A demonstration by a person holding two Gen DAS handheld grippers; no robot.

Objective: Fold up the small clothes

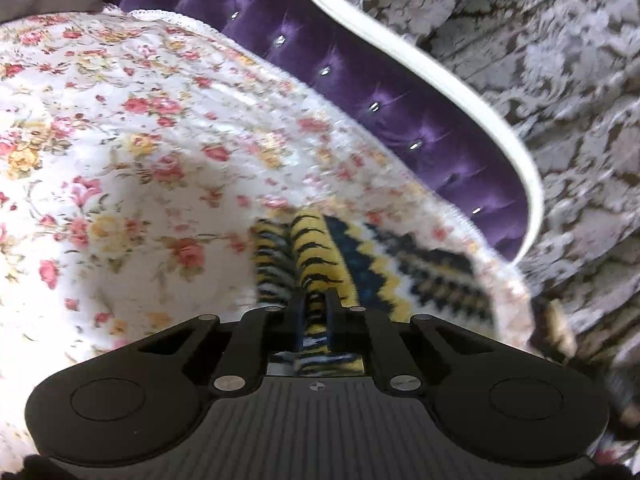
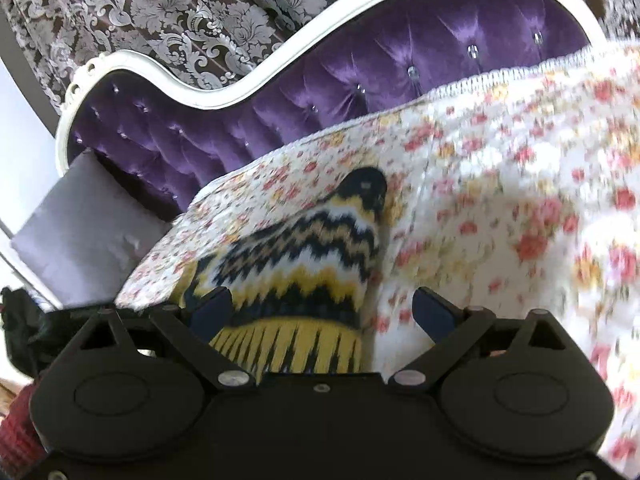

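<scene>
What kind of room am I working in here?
Probably a bedroom or sitting room at home: a tufted purple headboard with white frame, a floral quilt under the knit garment, and damask curtains.

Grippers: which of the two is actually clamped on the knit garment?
The left gripper: its fingers are pinched together on the yellow-and-black ribbed edge of the knit garment. The right gripper is spread wide open over it, gripping nothing.
</scene>
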